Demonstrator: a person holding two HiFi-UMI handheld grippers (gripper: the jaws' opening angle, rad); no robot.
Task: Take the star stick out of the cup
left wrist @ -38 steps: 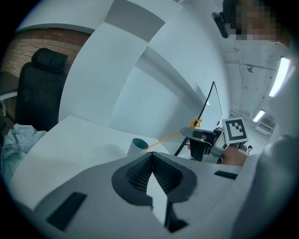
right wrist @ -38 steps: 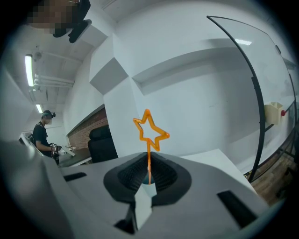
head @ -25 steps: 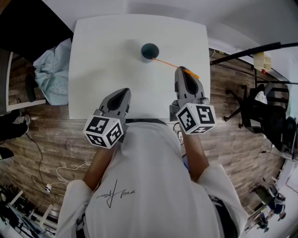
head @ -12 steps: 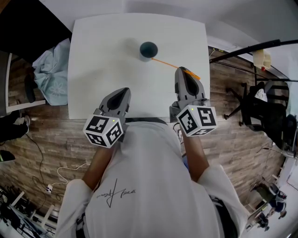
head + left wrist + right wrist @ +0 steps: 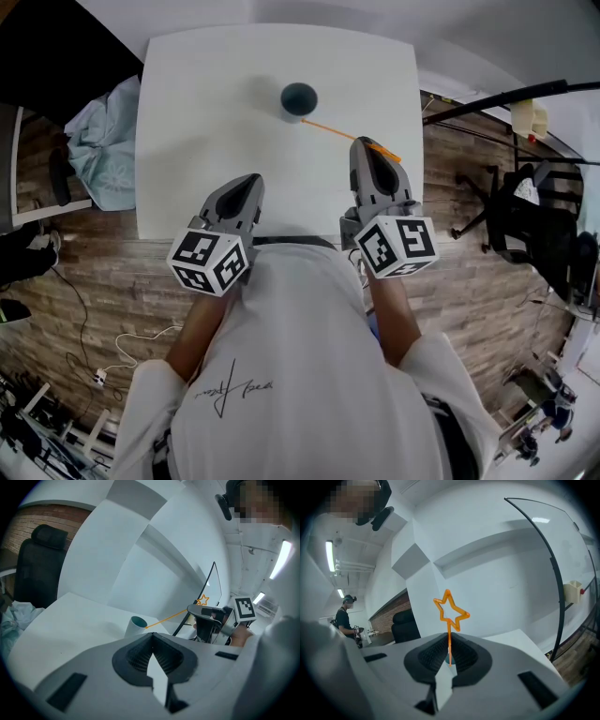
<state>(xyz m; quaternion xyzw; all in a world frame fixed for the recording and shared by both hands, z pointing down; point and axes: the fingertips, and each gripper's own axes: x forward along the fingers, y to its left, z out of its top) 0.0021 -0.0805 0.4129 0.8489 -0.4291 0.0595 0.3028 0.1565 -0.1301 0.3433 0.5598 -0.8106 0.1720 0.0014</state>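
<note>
A dark teal cup (image 5: 298, 97) stands on the white table (image 5: 197, 112), toward the far middle. A thin orange star stick (image 5: 339, 129) slants from the cup's rim out to my right gripper (image 5: 372, 143), which is shut on it just below the star. In the right gripper view the star (image 5: 451, 611) pokes up above the closed jaws. The left gripper view shows the cup (image 5: 136, 625), the stick (image 5: 168, 618) and the right gripper (image 5: 206, 612) holding it. My left gripper (image 5: 251, 179) hovers at the table's near edge, shut and empty.
A light blue cloth (image 5: 105, 141) lies on something at the table's left side. A black office chair (image 5: 530, 225) and a black curved pole (image 5: 497, 101) stand to the right. Wooden floor surrounds the table. Another black chair (image 5: 37, 564) sits beyond the far-left corner.
Hardly anything differs. Both grippers have kept their places, and the stick still runs from the cup to the right gripper.
</note>
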